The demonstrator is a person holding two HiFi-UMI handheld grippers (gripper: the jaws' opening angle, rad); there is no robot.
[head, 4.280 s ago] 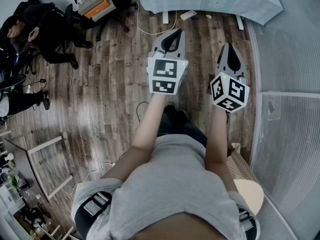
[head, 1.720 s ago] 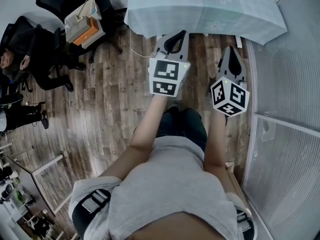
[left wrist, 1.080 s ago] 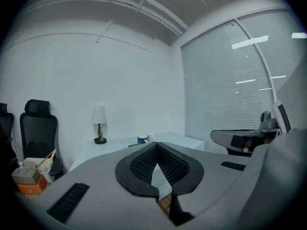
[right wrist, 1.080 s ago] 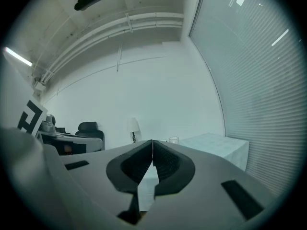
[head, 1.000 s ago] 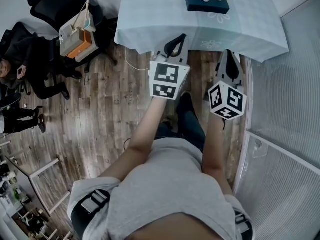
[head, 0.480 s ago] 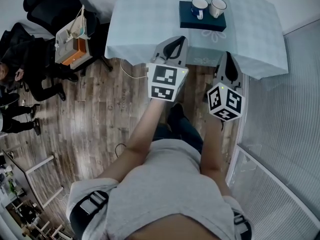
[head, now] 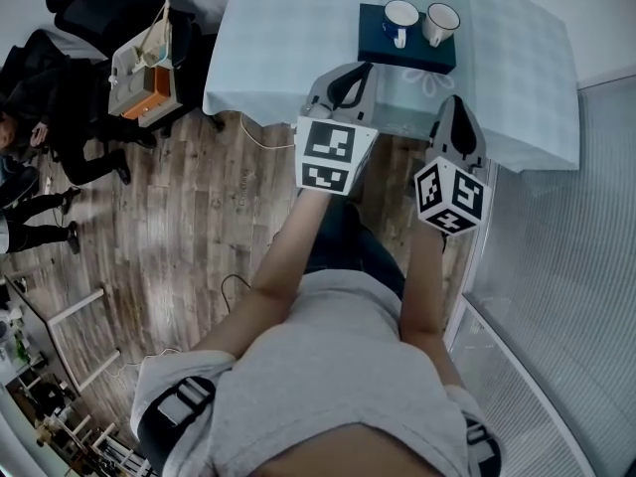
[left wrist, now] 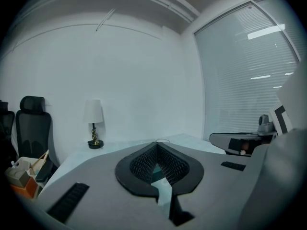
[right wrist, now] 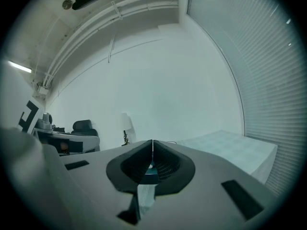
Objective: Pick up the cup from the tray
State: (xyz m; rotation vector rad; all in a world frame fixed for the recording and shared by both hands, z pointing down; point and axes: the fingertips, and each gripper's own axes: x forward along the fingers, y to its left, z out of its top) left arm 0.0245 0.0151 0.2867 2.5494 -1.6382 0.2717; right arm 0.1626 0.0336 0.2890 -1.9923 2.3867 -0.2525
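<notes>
Both my tools are pressed together on nothing: the left gripper (head: 366, 68) and the right gripper (head: 455, 100) each show only the room past their meeting tips. The tray (head: 378, 54) sits on the table (head: 288, 38) ahead of both, its long side crosswise to them. Two cups stand upright on it, mouths up. The left cup (head: 400, 16) lies ahead and slightly right of the left gripper, its handle (head: 399, 39) pointing back toward me. The right cup (head: 441, 19) lies almost straight ahead of the right gripper. Either hand looks about equally near its own cup.
</notes>
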